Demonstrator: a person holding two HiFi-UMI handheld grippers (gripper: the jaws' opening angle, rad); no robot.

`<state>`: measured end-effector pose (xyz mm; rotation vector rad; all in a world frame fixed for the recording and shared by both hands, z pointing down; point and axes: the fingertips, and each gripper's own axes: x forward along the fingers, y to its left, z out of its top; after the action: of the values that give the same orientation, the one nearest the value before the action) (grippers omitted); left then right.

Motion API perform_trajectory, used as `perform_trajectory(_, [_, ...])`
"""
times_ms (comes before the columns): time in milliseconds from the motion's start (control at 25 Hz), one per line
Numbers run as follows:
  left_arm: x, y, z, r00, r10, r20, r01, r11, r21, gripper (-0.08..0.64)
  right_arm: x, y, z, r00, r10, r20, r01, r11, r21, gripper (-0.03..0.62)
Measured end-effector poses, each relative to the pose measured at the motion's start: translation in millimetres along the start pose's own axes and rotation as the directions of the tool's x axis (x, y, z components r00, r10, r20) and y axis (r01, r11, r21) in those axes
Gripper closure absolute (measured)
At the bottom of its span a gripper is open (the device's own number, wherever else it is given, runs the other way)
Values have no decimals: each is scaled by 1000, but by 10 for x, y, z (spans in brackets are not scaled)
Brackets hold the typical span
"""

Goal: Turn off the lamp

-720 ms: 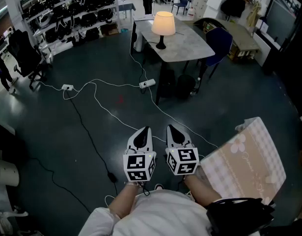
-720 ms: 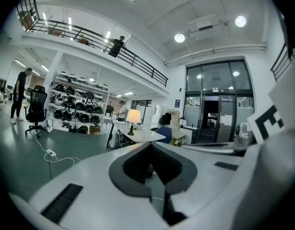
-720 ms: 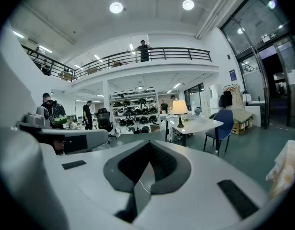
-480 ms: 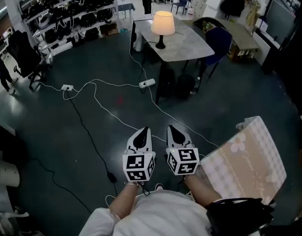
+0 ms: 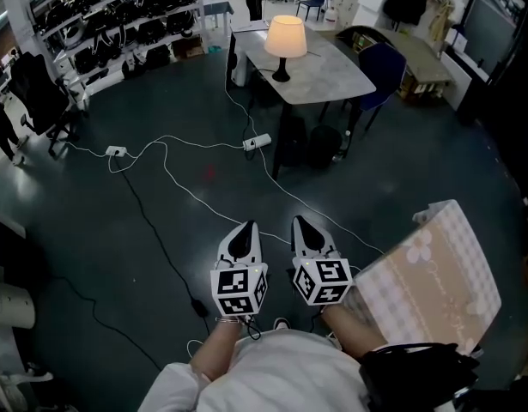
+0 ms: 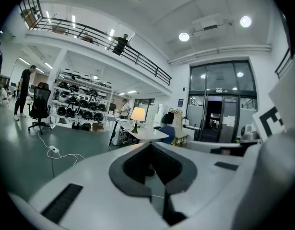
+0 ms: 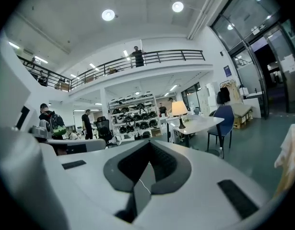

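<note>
Lamp (image 5: 285,37) shifted up-frame; floor cables (image 5: 188,191) btwn.

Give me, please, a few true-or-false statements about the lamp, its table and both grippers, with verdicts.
1. The lamp is lit. True.
2. The lamp stands on the floor. False: it stands on the table.
3. The left gripper grips the lamp. False: its jaws are shut on nothing, far from the lamp.
4. The right gripper is shut and empty. True.
5. A blue chair stands beside the table. True.
</note>
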<state>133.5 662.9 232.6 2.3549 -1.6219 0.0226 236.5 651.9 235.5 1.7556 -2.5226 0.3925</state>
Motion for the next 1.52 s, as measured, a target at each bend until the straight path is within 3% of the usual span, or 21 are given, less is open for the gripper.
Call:
perform_trajectory(120, [-3,158,5,1000,4,-3,-4,1000,0,555,75,64,47,999,-25,47,25,1000,-3,594])
perform_trajectory(280, [-24,444,29,1000,15,1,-15,1000,-3,555,254,234,-2,999,-19,39,19,1000,19,594])
perform_trajectory(720, [-90,1196,128,997,72,20,-72,997,-7,555,544,423,37,991,-118,55,117,993,23,594])
perform_trajectory(1200, [59,1306,-4,998,64,-8,-64,998,-4,555,699,369,-102,989,-145,12,145,989,23,594])
perform_trajectory(1520, [432,1540,147,996,91,9,-91,996,15,555,1198,251,-6,990,-136,27,135,990,39,594])
